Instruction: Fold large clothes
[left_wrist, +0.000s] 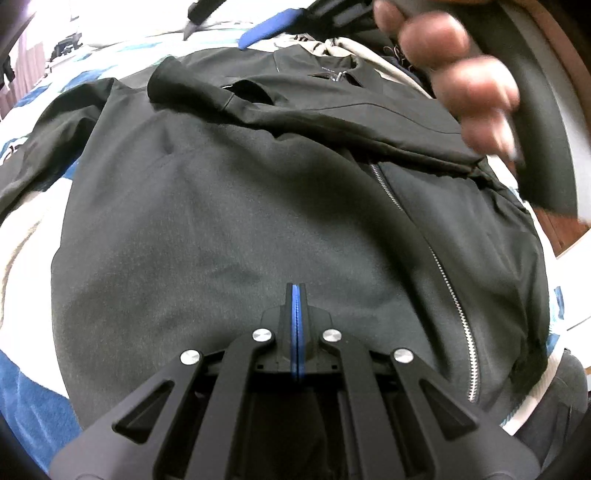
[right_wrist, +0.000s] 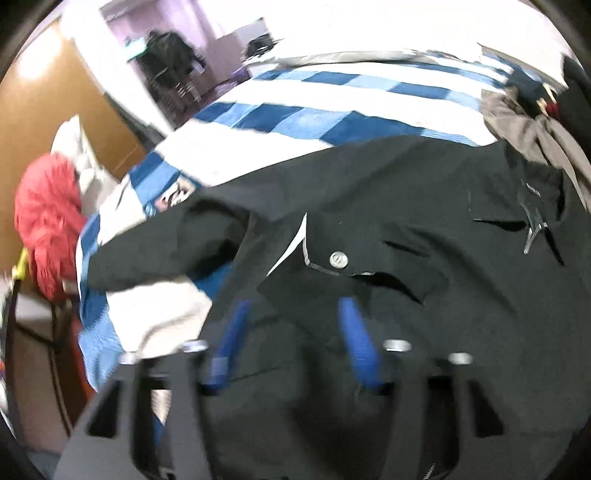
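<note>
Black jacket (left_wrist: 258, 221) lies spread flat on the bed, front up, on a blue-and-white checked bedspread (right_wrist: 332, 110). Silver zipper (left_wrist: 436, 266) runs down the jacket's right half in the left wrist view; one sleeve (left_wrist: 295, 110) is folded across the chest near the collar, cuff end at far left. Left gripper (left_wrist: 297, 291) hovers over the jacket's lower middle, jaws fully closed, blue pads pressed together, nothing between them. Right gripper (right_wrist: 291, 325) is over the jacket near the sleeve cuff, jaws partly apart, blue fingers (right_wrist: 354, 332) blurred, nothing gripped; a cuff snap button (right_wrist: 338, 259) sits just beyond them. The person's hand (left_wrist: 461, 85) on the right gripper's handle shows at far right in the left wrist view, blurred. Red fluffy item (right_wrist: 48, 221) sits off the bed's left edge; a grey garment pile (right_wrist: 535, 136) lies at far right beside the collar. Wooden door (right_wrist: 48, 129) at far left.
</note>
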